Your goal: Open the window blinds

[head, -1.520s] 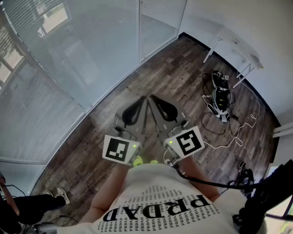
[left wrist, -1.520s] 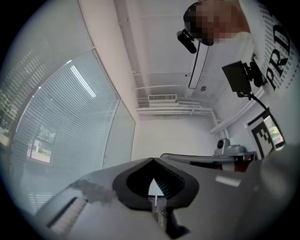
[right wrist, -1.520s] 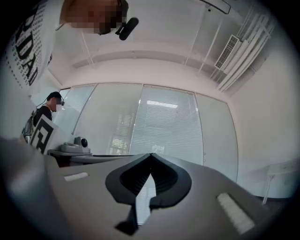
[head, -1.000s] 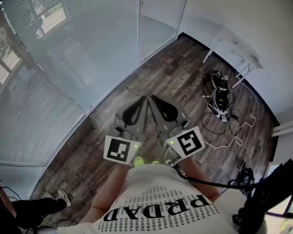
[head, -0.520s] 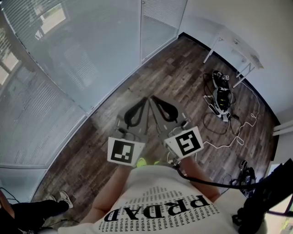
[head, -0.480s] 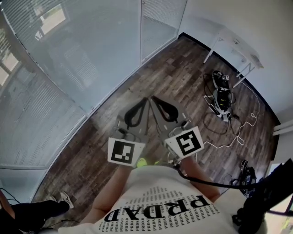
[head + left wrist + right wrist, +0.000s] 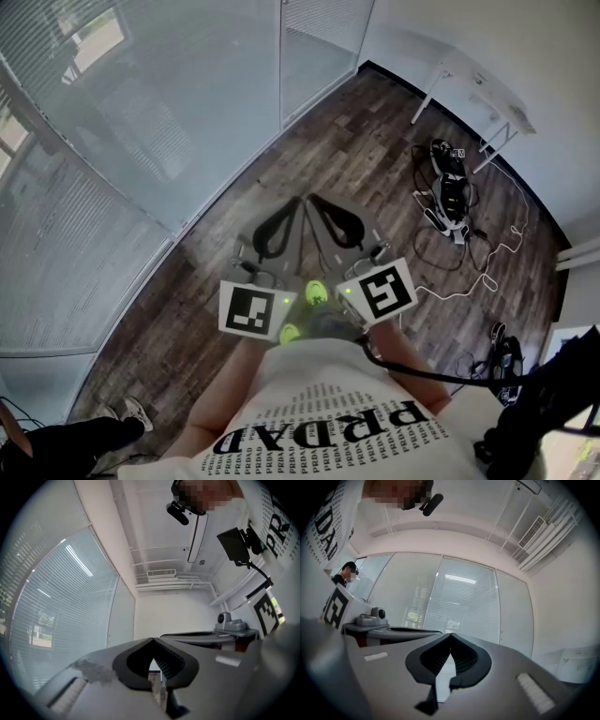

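Note:
The window blinds (image 7: pixel 103 141) hang shut behind the glass wall at the upper left of the head view. They fill the left of the left gripper view as blinds (image 7: pixel 56 616), and the right gripper view shows the blinds (image 7: pixel 461 602) straight ahead. My left gripper (image 7: pixel 296 202) and right gripper (image 7: pixel 314 200) are held side by side at chest height over the wooden floor, well short of the glass. Both are shut with nothing between the jaws, as the left gripper (image 7: pixel 153 639) and right gripper (image 7: pixel 450 634) show in their own views.
A white desk (image 7: pixel 478 89) stands by the right wall, with devices and tangled cables (image 7: pixel 448 199) on the floor below it. Another person's legs (image 7: pixel 66 441) show at the lower left. My lime-green shoe (image 7: pixel 314 292) is between the grippers' bodies.
My lime-green shoe has stepped forward into view between the grippers. The bystander's legs at the lower left have drawn back. Both grippers stay shut and side by side.

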